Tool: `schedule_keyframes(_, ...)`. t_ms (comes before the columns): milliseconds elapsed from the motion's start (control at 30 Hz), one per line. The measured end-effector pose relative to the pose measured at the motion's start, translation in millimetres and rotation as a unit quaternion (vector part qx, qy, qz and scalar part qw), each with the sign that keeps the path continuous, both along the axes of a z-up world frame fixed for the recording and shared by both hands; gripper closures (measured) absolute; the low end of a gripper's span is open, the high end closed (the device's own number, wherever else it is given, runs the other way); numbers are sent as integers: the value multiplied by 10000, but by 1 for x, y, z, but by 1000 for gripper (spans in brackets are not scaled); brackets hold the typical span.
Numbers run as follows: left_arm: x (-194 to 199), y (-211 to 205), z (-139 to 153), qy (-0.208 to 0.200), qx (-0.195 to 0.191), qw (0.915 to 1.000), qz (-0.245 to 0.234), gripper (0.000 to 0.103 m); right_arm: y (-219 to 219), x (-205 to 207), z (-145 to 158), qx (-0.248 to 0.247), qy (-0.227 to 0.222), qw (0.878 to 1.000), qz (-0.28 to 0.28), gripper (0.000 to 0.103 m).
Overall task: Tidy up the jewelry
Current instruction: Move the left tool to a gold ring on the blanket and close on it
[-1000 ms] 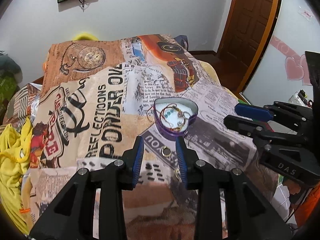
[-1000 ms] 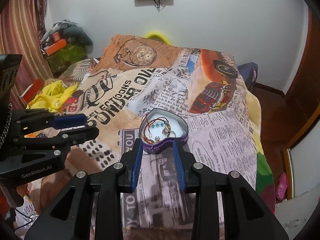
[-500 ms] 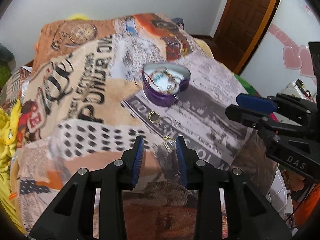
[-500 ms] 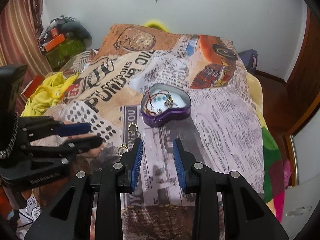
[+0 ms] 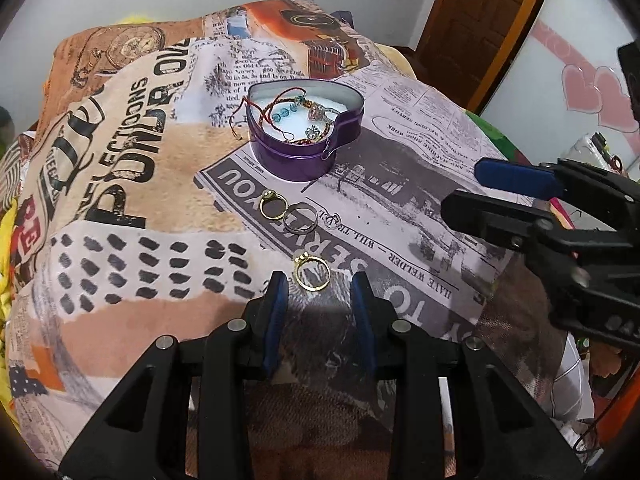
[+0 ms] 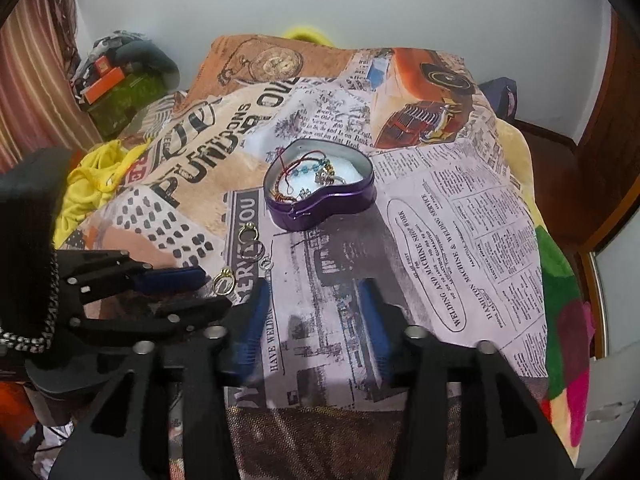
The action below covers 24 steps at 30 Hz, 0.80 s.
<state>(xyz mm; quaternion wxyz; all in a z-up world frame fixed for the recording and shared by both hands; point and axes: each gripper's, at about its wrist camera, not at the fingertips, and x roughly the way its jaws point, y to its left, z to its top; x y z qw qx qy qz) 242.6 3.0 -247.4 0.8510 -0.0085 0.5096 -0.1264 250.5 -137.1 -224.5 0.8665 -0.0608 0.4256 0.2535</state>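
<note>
A purple heart-shaped tin (image 5: 298, 152) (image 6: 320, 204) sits open on the printed bedspread, holding bracelets (image 5: 296, 114). In front of it lie a gold ring (image 5: 273, 205), a silver ring (image 5: 301, 218), a tiny clear ring (image 5: 332, 220) and a nearer gold ring (image 5: 313, 273) (image 6: 224, 280). My left gripper (image 5: 318, 280) is open, its blue fingertips on either side of the near gold ring, not closed on it. My right gripper (image 6: 316, 292) is open and empty, hovering over the bedspread right of the rings; it shows at the right in the left wrist view (image 5: 504, 192).
The bedspread (image 6: 460, 216) covers a bed that drops off at the near and right edges. Yellow cloth (image 6: 92, 184) lies at the left. Boxes and clutter (image 6: 116, 92) are piled by the curtain. A wooden door (image 5: 480, 12) stands at the back right.
Both grippers have pulled back from the tin toward the near edge. The left gripper has lowered so the near gold ring lies between its fingertips. The right jaws have opened wider.
</note>
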Motion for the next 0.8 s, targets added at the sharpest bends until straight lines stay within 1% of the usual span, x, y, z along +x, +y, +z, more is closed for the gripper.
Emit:
schedule_keyframes(133,4,0,-4,-10,-89,9999,71,71,0,2,-1,-24,-6,10000,-27,55)
schedule_keyframes(233,6,-1,-6,-47,-53,10000,66,72,0,5,-3,-7,12,10000,-52,55)
schedule_keyframes(267,6,-2,-6,-78,-26,9999,65,73,0,5,-4,-15,11,10000,-68,55)
schedule_keyframes(300,6,-2,-6,-126,3,9999,81,84,-1,6,-5,-23,15,10000,-79,55)
schedule_keyframes(333,6,-2,-8,-141,3,9999,99,85,-1,7,-6,-32,30,9999,-90,55)
schedule_keyframes(433,4,1,-6,-194,-102,9997,125,85,0,8,-10,-73,42,9999,-91,55)
schedule_keyframes(600,-3,6,0,-300,-88,9994,175,85,9,8,-15,-202,54,9998,-11,55)
schedule_keyframes(800,-12,19,11,-585,114,9979,242,85,29,14,-25,-387,137,9991,137,55)
